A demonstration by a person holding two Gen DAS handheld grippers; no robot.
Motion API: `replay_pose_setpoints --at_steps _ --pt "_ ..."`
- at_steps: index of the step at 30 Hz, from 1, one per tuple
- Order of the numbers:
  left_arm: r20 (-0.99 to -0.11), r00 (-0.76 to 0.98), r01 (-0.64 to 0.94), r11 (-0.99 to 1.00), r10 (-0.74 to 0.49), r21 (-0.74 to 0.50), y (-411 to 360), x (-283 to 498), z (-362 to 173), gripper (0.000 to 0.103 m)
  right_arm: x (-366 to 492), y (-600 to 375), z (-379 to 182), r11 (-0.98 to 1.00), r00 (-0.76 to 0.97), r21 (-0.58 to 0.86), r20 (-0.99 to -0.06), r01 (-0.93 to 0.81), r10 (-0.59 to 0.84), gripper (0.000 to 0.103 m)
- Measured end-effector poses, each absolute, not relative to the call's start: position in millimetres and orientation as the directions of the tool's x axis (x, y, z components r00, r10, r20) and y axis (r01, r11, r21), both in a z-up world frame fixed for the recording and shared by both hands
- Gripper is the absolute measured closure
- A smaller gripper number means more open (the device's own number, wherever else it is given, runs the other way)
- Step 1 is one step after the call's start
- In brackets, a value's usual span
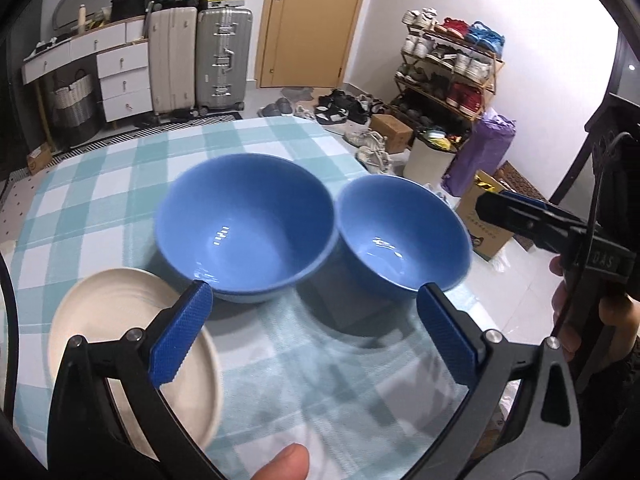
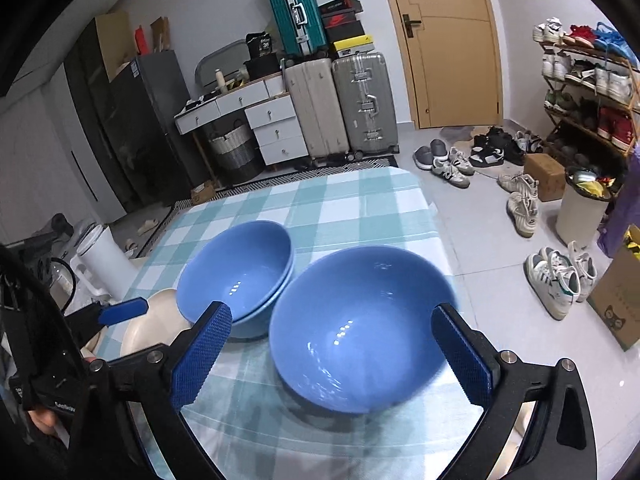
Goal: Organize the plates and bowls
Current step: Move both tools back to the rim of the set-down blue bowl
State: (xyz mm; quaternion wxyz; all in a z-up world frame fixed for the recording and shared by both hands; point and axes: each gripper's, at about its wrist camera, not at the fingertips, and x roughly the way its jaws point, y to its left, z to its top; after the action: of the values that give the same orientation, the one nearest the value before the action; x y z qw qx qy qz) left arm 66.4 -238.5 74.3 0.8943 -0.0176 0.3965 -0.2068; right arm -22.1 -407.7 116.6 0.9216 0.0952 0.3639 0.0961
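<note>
Left gripper (image 1: pixel 316 332): your jaws apart, empty.
Right gripper (image 2: pixel 332 354): your jaws apart, empty.
Blue bowls (image 1: pixel 244 224): touching, on checked table (image 1: pixel 120 168).
Cream plate (image 1: pixel 120 300): beside them.

2 suitcases (image 2: pixel 340 104) stand beside a wooden door (image 2: pixel 456 44).

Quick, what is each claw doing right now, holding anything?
Left claw: open, holding nothing.
Right claw: open, holding nothing.
</note>
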Motion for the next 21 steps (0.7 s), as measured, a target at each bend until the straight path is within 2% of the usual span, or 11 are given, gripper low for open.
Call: replay_pose_setpoints --at_steps 11,13,15,18,20,21 --pt "-0.701 0.546 0.373 0.883 -0.459 -0.287 -268 57 58 0.002 -46 -445 112 0.969 0.737 0.242 -0.645 -0.051 0.200 0.001" --pt "-0.705 0.526 0.384 0.873 -0.476 -0.302 -274 58 53 0.010 -49 -446 111 0.972 0.743 0.230 -0.642 -0.052 0.192 0.001" --pt "-0.713 0.507 0.393 0.866 -0.484 -0.308 -280 61 48 0.026 -53 -448 107 0.973 0.739 0.222 -0.645 -0.061 0.194 0.001" --pt "-0.718 0.472 0.416 0.848 -0.511 -0.329 -289 61 40 0.033 -55 -451 102 0.974 0.732 0.217 -0.652 -0.071 0.199 0.003" --pt "-0.712 0.463 0.424 0.837 -0.528 -0.345 -294 61 37 0.039 -53 -452 98 0.973 0.722 0.220 -0.662 -0.067 0.200 0.016" --pt "-0.710 0.459 0.426 0.833 -0.535 -0.352 -296 62 36 0.042 -52 -453 96 0.972 0.715 0.227 -0.669 -0.065 0.204 0.019"
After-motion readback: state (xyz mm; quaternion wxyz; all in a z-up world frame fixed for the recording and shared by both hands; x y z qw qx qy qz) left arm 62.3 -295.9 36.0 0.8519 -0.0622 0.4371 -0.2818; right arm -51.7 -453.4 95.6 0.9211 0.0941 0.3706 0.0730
